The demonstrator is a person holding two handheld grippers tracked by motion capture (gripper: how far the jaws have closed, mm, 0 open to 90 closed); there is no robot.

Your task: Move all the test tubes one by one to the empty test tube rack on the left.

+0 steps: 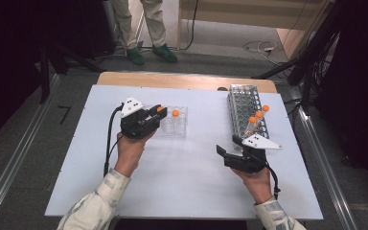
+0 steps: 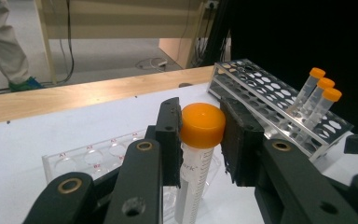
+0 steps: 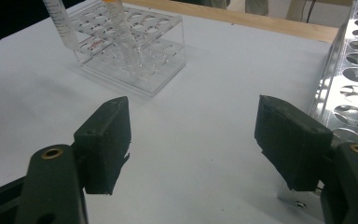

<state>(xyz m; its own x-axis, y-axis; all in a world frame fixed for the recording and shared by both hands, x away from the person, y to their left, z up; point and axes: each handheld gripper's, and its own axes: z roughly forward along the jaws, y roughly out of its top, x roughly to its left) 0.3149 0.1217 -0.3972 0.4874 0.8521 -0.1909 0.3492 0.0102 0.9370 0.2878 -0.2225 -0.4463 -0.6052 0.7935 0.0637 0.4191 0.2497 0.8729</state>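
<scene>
My left gripper [image 1: 156,115] is shut on an orange-capped tube [image 1: 160,109], holding it upright over the left edge of a small clear rack [image 1: 177,128]. In the left gripper view the black pads clamp the tube's cap [image 2: 202,127] from both sides, and the tube hangs below them. A second orange-capped tube [image 1: 175,113] stands in that clear rack. My right gripper [image 1: 227,145] hovers open and empty over the white table, just in front of the long rack [image 1: 243,103]. In the right gripper view its jaws stand wide apart [image 3: 196,135], with bare table between them.
The long perforated rack [image 2: 261,93] at the right holds three orange-capped tubes [image 1: 259,115] at its near end. The white tabletop [image 1: 182,172] has a wooden strip [image 1: 172,79] along its far edge. A person's legs [image 1: 146,24] stand beyond the table. Cables lie on the floor.
</scene>
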